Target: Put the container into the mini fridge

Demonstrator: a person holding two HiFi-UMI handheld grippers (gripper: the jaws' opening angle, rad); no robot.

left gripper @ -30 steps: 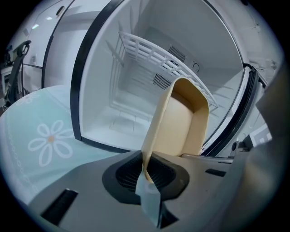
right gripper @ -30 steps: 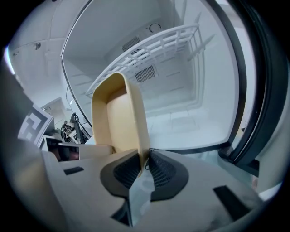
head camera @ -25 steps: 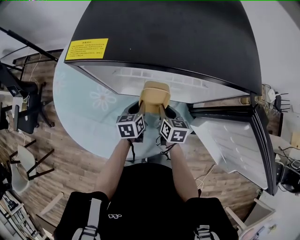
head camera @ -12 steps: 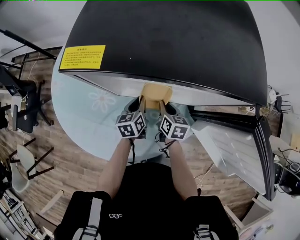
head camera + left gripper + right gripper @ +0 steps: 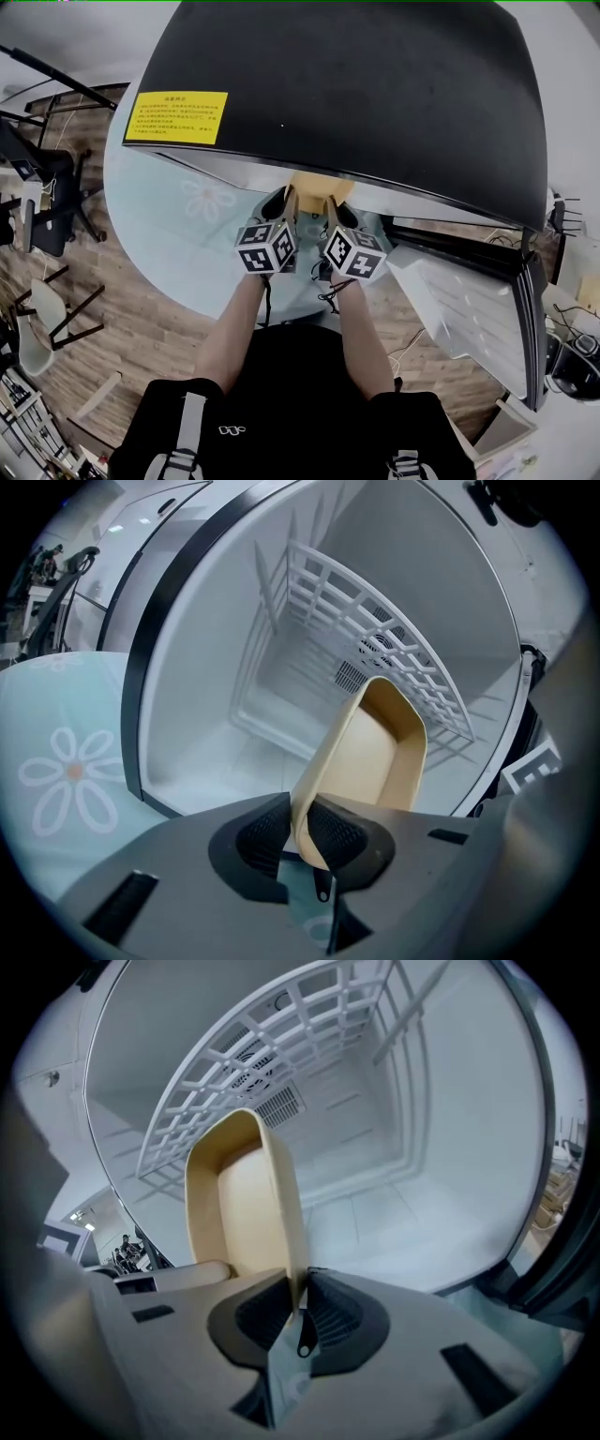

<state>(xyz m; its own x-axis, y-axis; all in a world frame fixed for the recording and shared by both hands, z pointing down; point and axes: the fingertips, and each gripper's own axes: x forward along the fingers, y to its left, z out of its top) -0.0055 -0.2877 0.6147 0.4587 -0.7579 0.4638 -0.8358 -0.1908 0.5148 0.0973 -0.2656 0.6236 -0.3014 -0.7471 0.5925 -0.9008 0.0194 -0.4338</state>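
Both grippers hold a tan open-topped container (image 5: 314,185) at the mouth of the black mini fridge (image 5: 356,84). In the head view only the container's near end shows under the fridge's top edge. My left gripper (image 5: 289,195) (image 5: 302,822) has the container's left wall (image 5: 370,752) between its pads; its jaws have just been opening, and the pads still seem to touch the wall. My right gripper (image 5: 330,201) (image 5: 298,1307) is shut on the right wall (image 5: 248,1204). The container hangs tilted inside the white cavity, below the wire shelf (image 5: 375,639).
The fridge door (image 5: 469,300) stands open at the right. The fridge sits on a round table with a pale blue flower cloth (image 5: 178,225). A yellow label (image 5: 176,117) is on the fridge top. Chairs (image 5: 42,206) stand at the left on the wooden floor.
Both grippers have pushed forward with the container. More of it has gone under the fridge's top edge than a second ago.
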